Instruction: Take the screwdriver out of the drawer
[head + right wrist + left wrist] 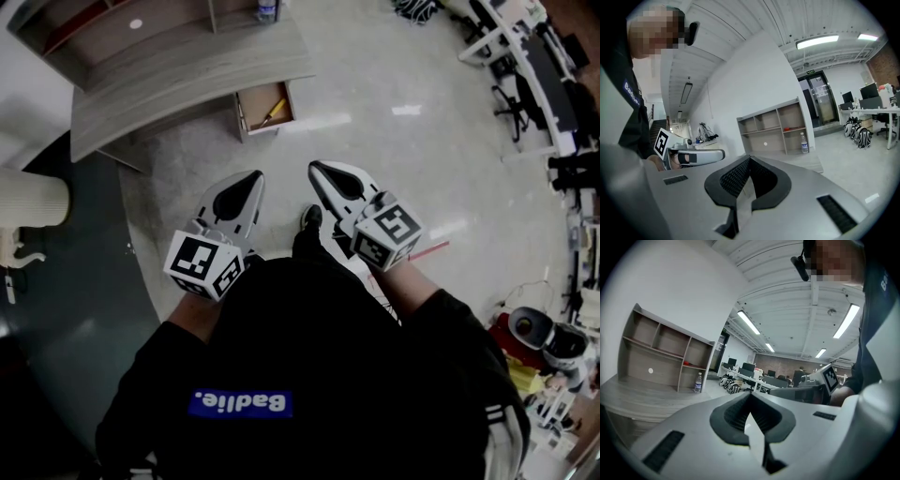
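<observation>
Left tool (pixel 253 176) and right tool (pixel 315 169) (side by side) both pressed together; screwdriver (pixel 273 112), seemingly, in open drawer (pixel 255 103).

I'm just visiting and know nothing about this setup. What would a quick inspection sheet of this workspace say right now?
Surface: curved grey desk carrying a shelf unit; pale glossy floor below.
Job's things: drawer under the desk stands open; a yellow-handled screwdriver lies inside it.
Clutter: water bottle on the desk beside the shelves; a red stick on the floor.
Grippers: left gripper and right gripper both have jaws together with nothing between them, held side by side, well short of the drawer.
Cables: nothing seen near the drawer.
Surroundings: open office with desks and chairs to the right.
</observation>
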